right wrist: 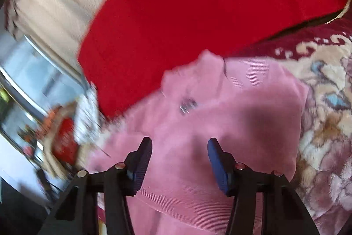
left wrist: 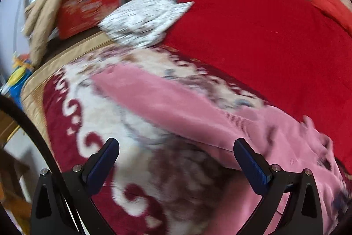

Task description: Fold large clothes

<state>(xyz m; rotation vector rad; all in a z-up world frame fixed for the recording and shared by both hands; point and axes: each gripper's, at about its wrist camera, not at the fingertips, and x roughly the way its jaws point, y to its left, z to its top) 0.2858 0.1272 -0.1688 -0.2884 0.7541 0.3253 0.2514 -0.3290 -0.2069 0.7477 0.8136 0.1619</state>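
A pink ribbed garment (left wrist: 198,109) lies spread on a patterned red and cream blanket (left wrist: 105,116). One long sleeve reaches toward the upper left in the left wrist view. My left gripper (left wrist: 176,147) is open and empty, just above the blanket by the garment's lower edge. In the right wrist view the garment's body (right wrist: 231,107) fills the middle, with a small label (right wrist: 187,105) near its collar. My right gripper (right wrist: 179,144) is open and empty, hovering over the garment. Both views are blurred by motion.
A large red quilt (left wrist: 264,36) lies behind the garment and also shows in the right wrist view (right wrist: 187,3). A white patterned bundle (left wrist: 143,19) sits at the blanket's far edge. A red box (left wrist: 85,10) under beige cloth stands at the far left. Cream curtains (right wrist: 55,3) hang behind.
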